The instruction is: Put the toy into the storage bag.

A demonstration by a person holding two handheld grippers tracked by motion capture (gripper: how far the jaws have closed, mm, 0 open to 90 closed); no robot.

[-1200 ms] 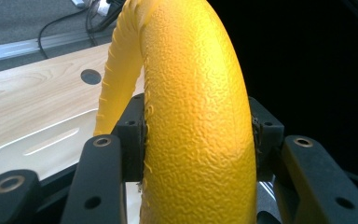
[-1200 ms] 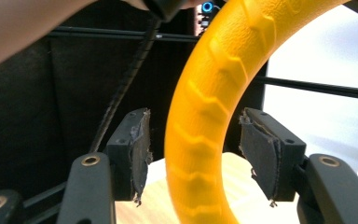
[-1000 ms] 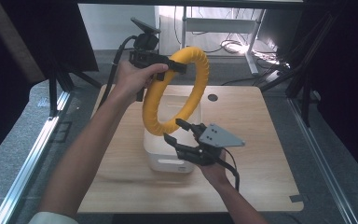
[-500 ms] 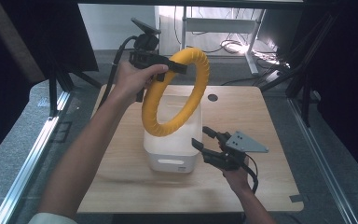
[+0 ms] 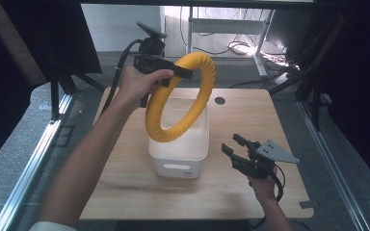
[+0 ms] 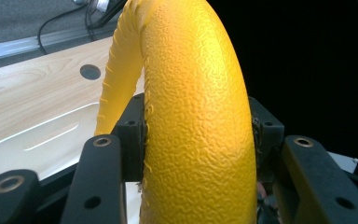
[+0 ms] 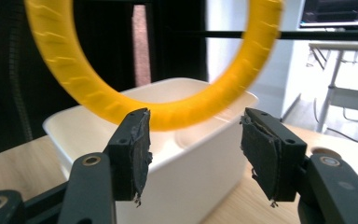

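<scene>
Left tool clamped on the yellow ring, held upright above the white bin on the bench. Right tool gapes empty beside the bin. Ring lifted; lowering into the bin probably remains.

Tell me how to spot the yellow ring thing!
Find the wooden table and the white tub on it. Above the tub hangs the yellow ring, pinched by the left gripper. Nothing else here is yellow or hoop-shaped.

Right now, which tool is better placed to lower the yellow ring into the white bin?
Left. The left tool already clamps the textured yellow foam ring above the white plastic bin. The right tool is open beside the bin, holding nothing.
</scene>
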